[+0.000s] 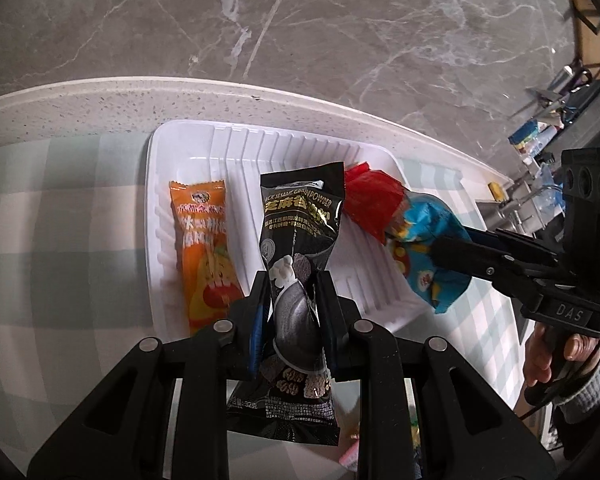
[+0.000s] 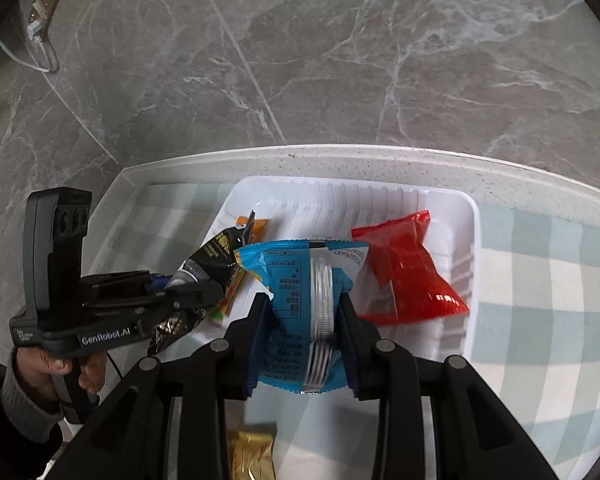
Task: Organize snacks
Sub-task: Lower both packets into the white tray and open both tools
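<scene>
The left gripper (image 1: 292, 300) clenches a black foil sesame-powder sachet (image 1: 298, 240); the right gripper (image 2: 304, 320) grips a blue crinkly snack bag (image 2: 300, 280) — both over the white ribbed plastic tray (image 1: 188, 148). Released together, they could overlap, since an orange wrapper (image 1: 204, 248) and red packet (image 2: 404, 272) already crowd the tray.

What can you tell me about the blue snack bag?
The blue snack bag is a shiny plastic pouch with a crimped seam strip down its back and small printed text. In the left wrist view its other side shows cartoon pictures and yellow spots. The right gripper pinches it around the middle, so it puckers there. It is held over the white tray, beside the red packet. Whether it touches that packet or the tray is unclear.
</scene>
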`<action>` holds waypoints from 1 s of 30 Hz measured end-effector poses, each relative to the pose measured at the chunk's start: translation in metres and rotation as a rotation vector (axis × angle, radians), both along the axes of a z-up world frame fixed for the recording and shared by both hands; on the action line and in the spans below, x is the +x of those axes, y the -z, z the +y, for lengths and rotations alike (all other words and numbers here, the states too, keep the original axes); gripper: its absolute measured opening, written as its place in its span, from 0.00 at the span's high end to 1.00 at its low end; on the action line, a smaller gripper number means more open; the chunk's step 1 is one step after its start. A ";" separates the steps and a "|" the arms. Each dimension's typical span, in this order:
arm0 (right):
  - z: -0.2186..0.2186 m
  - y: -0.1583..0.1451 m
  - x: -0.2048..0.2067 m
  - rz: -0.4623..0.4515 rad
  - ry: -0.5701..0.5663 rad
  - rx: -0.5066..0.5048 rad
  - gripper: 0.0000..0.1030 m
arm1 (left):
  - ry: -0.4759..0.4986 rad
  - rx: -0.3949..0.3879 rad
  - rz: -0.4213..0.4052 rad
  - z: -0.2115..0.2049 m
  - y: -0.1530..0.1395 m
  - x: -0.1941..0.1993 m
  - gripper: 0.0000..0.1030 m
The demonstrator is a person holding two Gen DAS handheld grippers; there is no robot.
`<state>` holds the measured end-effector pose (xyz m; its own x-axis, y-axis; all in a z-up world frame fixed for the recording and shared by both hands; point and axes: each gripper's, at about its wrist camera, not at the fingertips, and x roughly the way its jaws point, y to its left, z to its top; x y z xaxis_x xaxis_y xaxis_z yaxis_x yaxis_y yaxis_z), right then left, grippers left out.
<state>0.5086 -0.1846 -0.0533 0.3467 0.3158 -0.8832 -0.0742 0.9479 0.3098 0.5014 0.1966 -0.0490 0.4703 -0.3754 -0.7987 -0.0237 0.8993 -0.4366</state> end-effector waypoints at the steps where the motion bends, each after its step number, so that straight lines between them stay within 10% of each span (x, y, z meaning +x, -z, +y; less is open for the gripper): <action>1: 0.001 0.003 0.003 0.002 0.000 -0.001 0.65 | -0.003 0.000 0.002 0.000 0.002 0.001 0.80; 15: 0.015 0.026 0.030 -0.005 -0.042 -0.088 0.64 | -0.026 0.048 0.004 -0.004 0.022 0.030 0.79; 30: 0.020 -0.013 -0.009 -0.074 -0.062 -0.106 0.64 | -0.016 0.087 -0.056 -0.011 -0.005 -0.003 0.79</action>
<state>0.4992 -0.1649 -0.0405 0.3953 0.2451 -0.8853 -0.1523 0.9679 0.2000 0.4988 0.1857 -0.0441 0.5207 -0.2978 -0.8001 -0.0164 0.9335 -0.3581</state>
